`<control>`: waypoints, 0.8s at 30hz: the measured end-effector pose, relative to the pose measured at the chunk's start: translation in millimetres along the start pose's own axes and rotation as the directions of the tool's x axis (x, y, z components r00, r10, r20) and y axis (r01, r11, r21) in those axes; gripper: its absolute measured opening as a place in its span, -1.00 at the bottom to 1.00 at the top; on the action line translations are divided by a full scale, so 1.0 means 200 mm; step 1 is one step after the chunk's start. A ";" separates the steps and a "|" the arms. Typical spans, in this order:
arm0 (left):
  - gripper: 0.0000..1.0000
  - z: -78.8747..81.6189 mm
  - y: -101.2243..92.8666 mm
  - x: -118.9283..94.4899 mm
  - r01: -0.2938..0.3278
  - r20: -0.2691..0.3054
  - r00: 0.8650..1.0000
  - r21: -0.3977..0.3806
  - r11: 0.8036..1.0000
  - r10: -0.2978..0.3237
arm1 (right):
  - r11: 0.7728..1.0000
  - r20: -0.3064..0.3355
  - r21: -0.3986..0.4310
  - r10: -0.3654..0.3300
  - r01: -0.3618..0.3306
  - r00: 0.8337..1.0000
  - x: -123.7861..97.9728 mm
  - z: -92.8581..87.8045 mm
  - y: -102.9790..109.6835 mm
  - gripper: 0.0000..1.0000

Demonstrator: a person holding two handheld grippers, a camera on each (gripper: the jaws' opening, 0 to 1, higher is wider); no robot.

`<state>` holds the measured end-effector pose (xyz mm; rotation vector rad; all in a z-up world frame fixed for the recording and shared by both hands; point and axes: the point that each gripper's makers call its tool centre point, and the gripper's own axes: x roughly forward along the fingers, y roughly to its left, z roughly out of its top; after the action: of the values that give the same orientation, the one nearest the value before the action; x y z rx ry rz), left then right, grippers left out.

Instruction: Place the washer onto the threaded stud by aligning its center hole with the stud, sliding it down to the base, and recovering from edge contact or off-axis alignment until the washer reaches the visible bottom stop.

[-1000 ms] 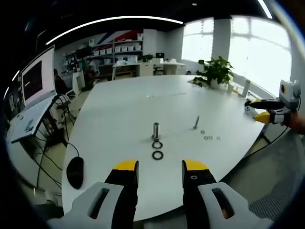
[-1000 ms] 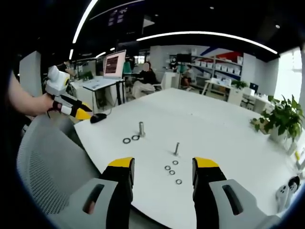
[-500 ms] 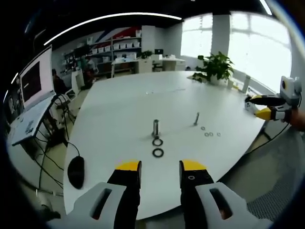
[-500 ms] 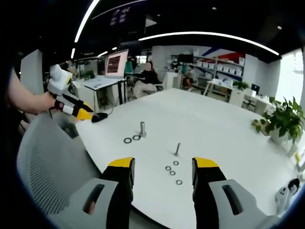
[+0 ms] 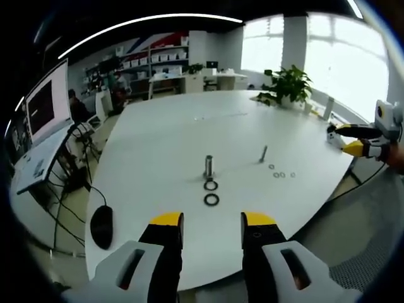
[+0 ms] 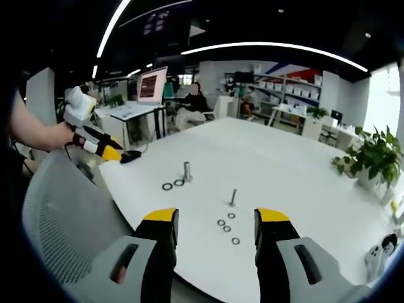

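Observation:
On the white table (image 5: 177, 132) stands a thick metal stud (image 5: 209, 165) with two dark washers (image 5: 211, 199) in front of it. A thin threaded stud (image 5: 263, 153) stands further right, with several small washers (image 5: 282, 174) beside it. My left gripper (image 5: 211, 221) is open, short of the table's edge, nothing between its jaws. In the right gripper view the thin stud (image 6: 233, 197) and small washers (image 6: 227, 228) lie ahead of my open right gripper (image 6: 216, 218); the thick stud (image 6: 187, 171) is further left. The left gripper (image 6: 95, 145) shows at left, held by a hand.
A black mouse (image 5: 100, 227) lies at the table's left edge. A potted plant (image 5: 287, 88) stands at the far side. A grey mesh chair (image 6: 57, 214) sits near the right gripper. A monitor (image 5: 47, 101) and desks with people stand beyond.
Both views shifted only slightly with the hands; the left gripper's jaws stand a little wider apart than half a second ago. The studs and washers have not moved.

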<state>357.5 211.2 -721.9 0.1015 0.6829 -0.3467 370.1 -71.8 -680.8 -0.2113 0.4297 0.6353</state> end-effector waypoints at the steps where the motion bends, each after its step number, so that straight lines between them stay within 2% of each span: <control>1: -0.31 -0.01 -0.01 0.01 0.009 -0.013 1.000 0.007 1.000 -0.009 | 1.000 -0.001 0.000 0.003 -0.003 1.000 0.00 0.00 0.00 0.01; 3: -0.36 -0.02 -0.04 0.01 0.036 -0.031 0.999 0.014 0.999 -0.035 | 1.000 0.000 -0.001 0.004 -0.004 1.000 0.00 0.00 0.00 0.01; 5: -0.34 0.00 -0.04 0.01 0.039 -0.017 0.999 0.024 0.999 -0.039 | 1.000 -0.001 0.001 0.003 -0.003 1.000 0.00 0.00 0.00 0.00; 6: -0.29 -0.01 -0.04 0.03 0.044 -0.025 0.999 0.017 0.999 -0.044 | 1.000 -0.001 0.005 0.005 -0.005 1.000 0.00 0.00 0.00 -0.01; 9: -0.29 -0.04 -0.04 0.04 0.054 -0.064 0.996 0.001 0.999 -0.054 | 1.000 0.000 0.016 0.002 -0.002 1.000 0.00 0.00 0.00 -0.02; 13: -0.29 -0.01 -0.01 0.05 0.049 -0.066 0.997 0.002 0.999 -0.049 | 1.000 -0.008 0.022 0.002 -0.001 1.000 0.00 -0.01 0.00 -0.02; 17: -0.29 0.02 0.01 0.13 0.064 -0.086 0.994 -0.025 0.998 -0.066 | 1.000 -0.012 0.021 0.000 0.001 1.000 0.01 -0.01 -0.01 -0.02; 24: -0.29 0.01 -0.02 0.31 0.097 -0.149 0.985 0.028 0.995 -0.092 | 1.000 -0.015 0.019 -0.012 0.012 1.000 0.00 -0.02 -0.02 -0.02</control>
<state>400.9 190.4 -759.7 0.1298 0.8302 -0.4457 372.3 -75.6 -683.7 -0.2000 0.4482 0.6181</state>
